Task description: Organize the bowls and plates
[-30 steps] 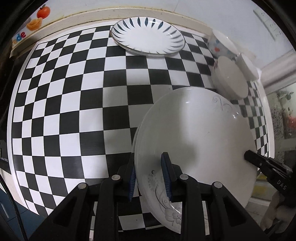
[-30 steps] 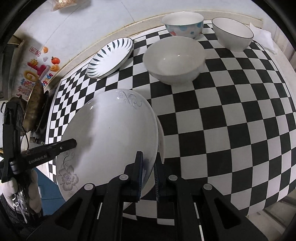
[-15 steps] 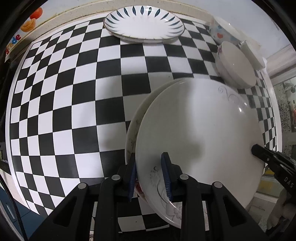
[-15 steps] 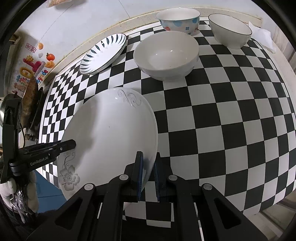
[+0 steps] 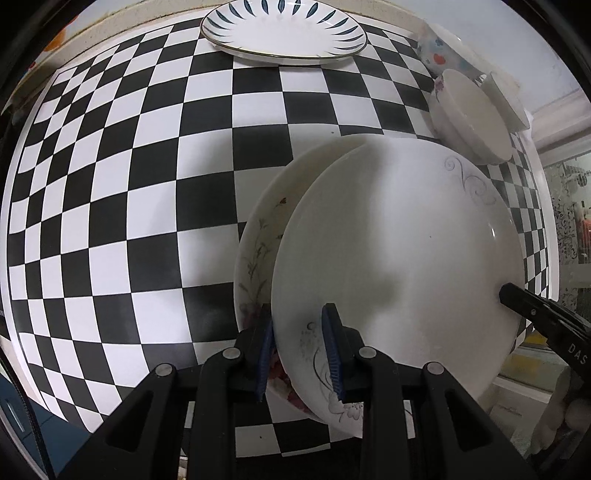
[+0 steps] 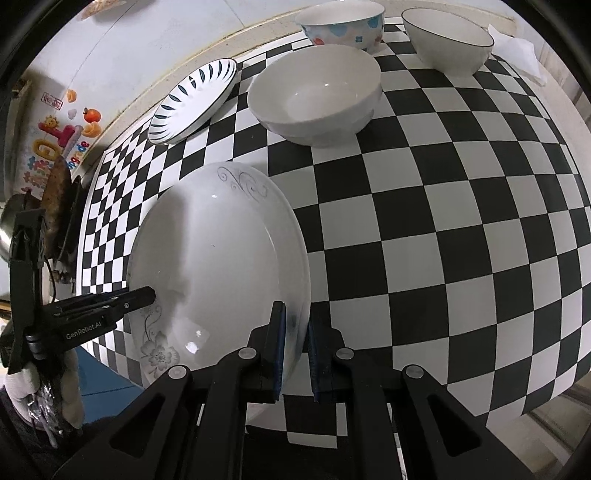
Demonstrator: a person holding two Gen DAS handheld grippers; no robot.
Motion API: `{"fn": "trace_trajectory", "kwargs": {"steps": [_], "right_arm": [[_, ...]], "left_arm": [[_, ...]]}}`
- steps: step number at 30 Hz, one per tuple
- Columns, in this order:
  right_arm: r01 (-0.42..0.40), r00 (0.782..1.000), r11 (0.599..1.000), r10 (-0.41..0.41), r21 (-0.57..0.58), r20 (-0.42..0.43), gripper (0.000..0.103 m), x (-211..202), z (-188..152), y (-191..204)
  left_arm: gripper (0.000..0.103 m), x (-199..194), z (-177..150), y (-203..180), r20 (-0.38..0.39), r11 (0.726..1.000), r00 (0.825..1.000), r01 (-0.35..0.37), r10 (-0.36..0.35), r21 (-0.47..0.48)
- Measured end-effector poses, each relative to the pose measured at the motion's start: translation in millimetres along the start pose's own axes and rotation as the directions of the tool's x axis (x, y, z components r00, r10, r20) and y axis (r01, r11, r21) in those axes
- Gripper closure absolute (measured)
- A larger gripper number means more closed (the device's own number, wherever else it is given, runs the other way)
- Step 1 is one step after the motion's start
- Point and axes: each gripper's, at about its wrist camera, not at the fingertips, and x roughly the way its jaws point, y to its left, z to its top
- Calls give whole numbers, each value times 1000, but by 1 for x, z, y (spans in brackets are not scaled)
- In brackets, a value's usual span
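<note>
Left gripper (image 5: 301, 354) clamped on near rim of white floral plate (image 5: 399, 266); right gripper (image 6: 295, 347) at opposite rim, jaws easing apart around it. Beneath, second flowered plate (image 5: 258, 243) on checkered tabletop (image 5: 147, 184). Beyond: leaf-patterned plate (image 5: 284, 31), white bowl (image 6: 314, 92), spotted bowl (image 6: 341, 18), black-rimmed bowl (image 6: 448, 38).
</note>
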Motion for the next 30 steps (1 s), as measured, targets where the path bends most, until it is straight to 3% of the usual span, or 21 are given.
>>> {"fn": "trace_trajectory", "kwargs": {"steps": [19, 30], "right_arm": [[-24, 995, 1000, 24, 8, -94, 88, 15, 24, 0], [-14, 983, 999, 8, -34, -182, 88, 26, 36, 4]], "left_arm": [[80, -12, 6, 23, -52, 995, 996, 62, -66, -77], [79, -17, 2, 15, -68, 999, 998, 15, -18, -44]]}}
